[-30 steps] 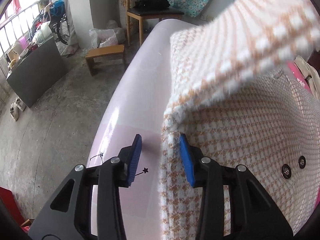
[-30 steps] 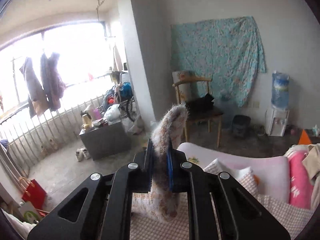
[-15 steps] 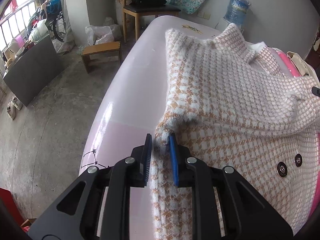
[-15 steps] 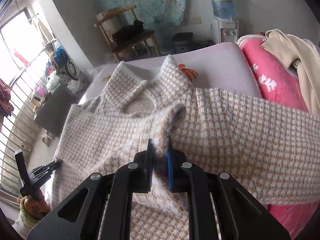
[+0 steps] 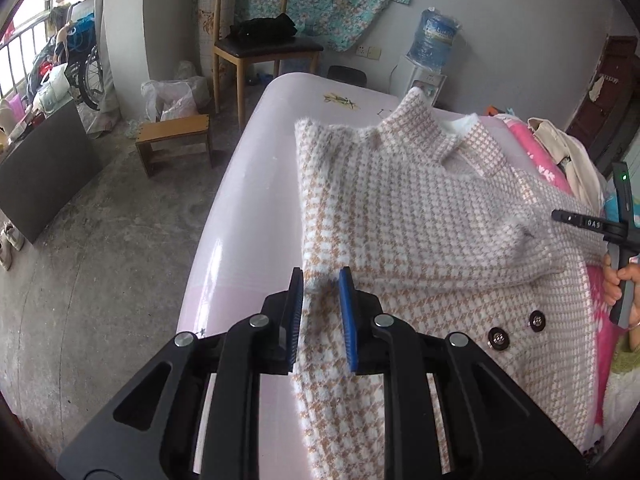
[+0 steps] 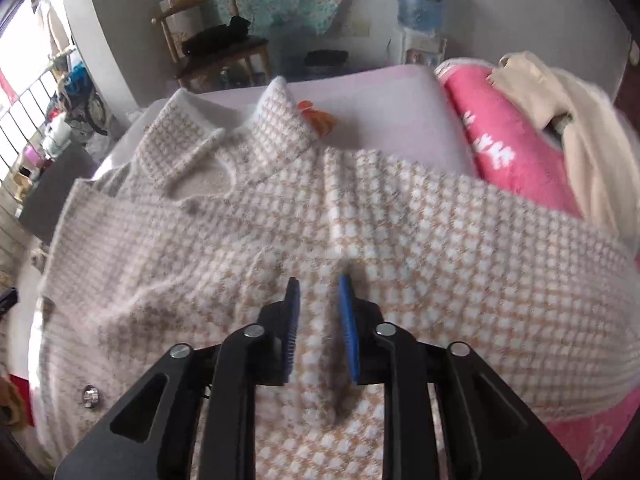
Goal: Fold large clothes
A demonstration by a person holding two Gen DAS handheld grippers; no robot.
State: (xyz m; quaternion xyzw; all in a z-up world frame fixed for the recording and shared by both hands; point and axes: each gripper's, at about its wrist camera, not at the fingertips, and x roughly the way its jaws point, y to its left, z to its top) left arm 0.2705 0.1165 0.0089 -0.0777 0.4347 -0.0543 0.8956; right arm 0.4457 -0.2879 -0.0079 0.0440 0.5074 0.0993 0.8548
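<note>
Coat [image 5: 420,216] beside pink blanket [image 6: 504,152]

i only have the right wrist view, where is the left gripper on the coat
Observer: The left gripper is at the coat's side edge. Its jaws have just been closing, and a fold of that edge is pinched between them.
Operator: is there bare bed past that edge
Observer: Yes, a bare pink strip of the bed runs along the coat's edge on that side.
Operator: anything on the ground there
Observer: A small wooden stool stands on the floor beside the bed, apart from it.
</note>
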